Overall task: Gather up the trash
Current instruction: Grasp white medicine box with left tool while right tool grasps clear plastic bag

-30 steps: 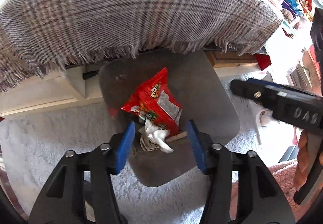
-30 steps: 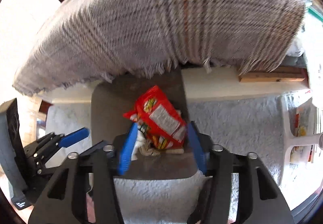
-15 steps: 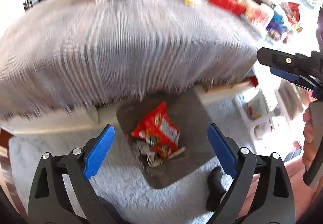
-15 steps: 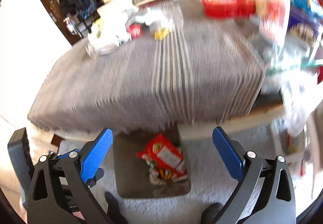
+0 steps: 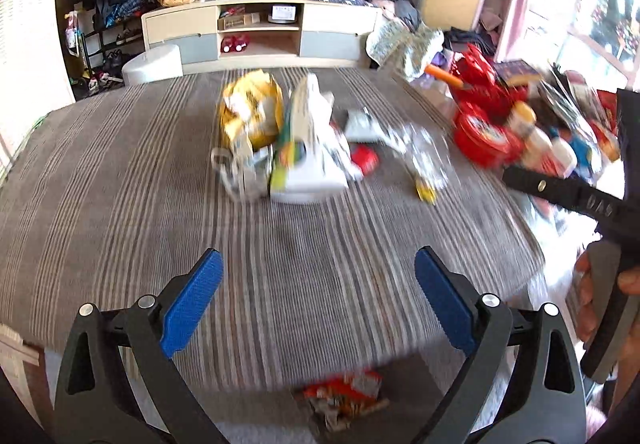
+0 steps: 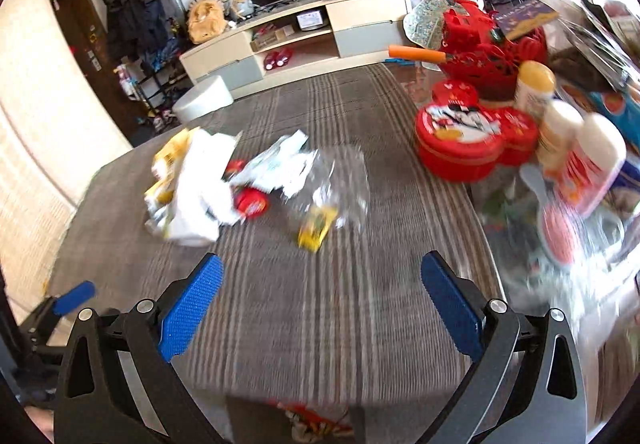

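Beyond both spread, empty claws, left claw (image 5: 318,304) and right claw (image 6: 320,304), lies table trash (image 5: 288,148).

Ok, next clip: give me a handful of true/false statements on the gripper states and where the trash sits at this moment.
1. The left gripper is open and holds nothing. True.
2. The right gripper is clamped on a red snack bag. False: it is open and empty, and its jaws have just been opening.
3. A red snack bag lies in the grey bin below the table edge. True.
4. The striped tablecloth is free of trash. False: a pile of wrappers lies on it.
5. The red tin stands on the floor. False: it is on the table.
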The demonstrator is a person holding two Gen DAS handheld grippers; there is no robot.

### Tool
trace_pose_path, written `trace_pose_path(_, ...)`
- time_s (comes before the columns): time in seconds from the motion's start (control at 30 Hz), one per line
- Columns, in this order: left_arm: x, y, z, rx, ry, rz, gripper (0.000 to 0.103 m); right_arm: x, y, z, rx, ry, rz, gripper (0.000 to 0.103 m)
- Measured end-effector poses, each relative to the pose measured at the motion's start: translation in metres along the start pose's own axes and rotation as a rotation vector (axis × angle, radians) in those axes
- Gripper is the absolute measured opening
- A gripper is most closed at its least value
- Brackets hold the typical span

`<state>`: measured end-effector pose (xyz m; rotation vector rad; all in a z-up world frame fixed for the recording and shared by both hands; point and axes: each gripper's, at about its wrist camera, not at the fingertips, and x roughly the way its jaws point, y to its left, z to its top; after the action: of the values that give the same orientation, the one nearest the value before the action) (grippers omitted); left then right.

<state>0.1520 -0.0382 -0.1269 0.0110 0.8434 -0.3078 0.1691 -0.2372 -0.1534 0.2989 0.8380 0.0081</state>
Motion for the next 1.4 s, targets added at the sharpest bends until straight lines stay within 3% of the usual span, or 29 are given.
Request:
trace_pose_path(0.13,0.031,0.005,0.033,-0.016,0.000,-0.006,0.080,0.034,-0.009,0.021,0.022,0.017,0.004,0.099)
trace_pose_path(0.27,0.058,0.009,0.058,-0.035,0.005,-0.001,0.062,0.064,-0.015,0.038,0.061,0.050,0.043,0.088)
trace_pose_path(0.33,0.071,0.009,0.068,-0.040,0.011,-0.003,0.059,0.075,-0.017,0.045,0.063,0.055,0.040,0.088)
trace_pose_path(0.57,0.101,0.000,0.082,-0.005,0.040,0.009,0.058,0.101,-0.021,0.047,0.060,0.091,0.029,0.088)
trace_pose_path(0.77,0.115,0.008,0.086,-0.033,0.046,-0.001,0.058,0.113,-0.026,0.046,0.073,0.110,0.043,0.088)
trace_pose_path(0.93,0.126,0.005,0.097,0.004,0.051,0.011,0.054,0.123,-0.027,0.048,0.078,0.123,0.048,0.085)
trace_pose_path(1.03,0.134,0.002,0.101,0.015,0.063,0.007,0.051,0.132,-0.026,0.050,0.086,0.139,0.071,0.073)
trace_pose_path(1.1,0.137,-0.001,0.101,0.022,0.070,-0.005,0.048,0.134,-0.022,0.049,0.076,0.149,0.090,0.058)
trace_pose_path(1.17,0.138,-0.004,0.100,0.038,0.073,-0.003,0.046,0.134,-0.015,0.049,0.056,0.156,0.105,0.049)
trace_pose_path(1.33,0.134,-0.009,0.102,0.070,0.064,0.003,0.040,0.121,-0.007,0.051,0.022,0.121,0.106,0.034)
trace_pose_path(1.4,0.130,-0.007,0.103,0.065,0.055,0.002,0.036,0.115,-0.006,0.052,0.018,0.109,0.110,0.033)
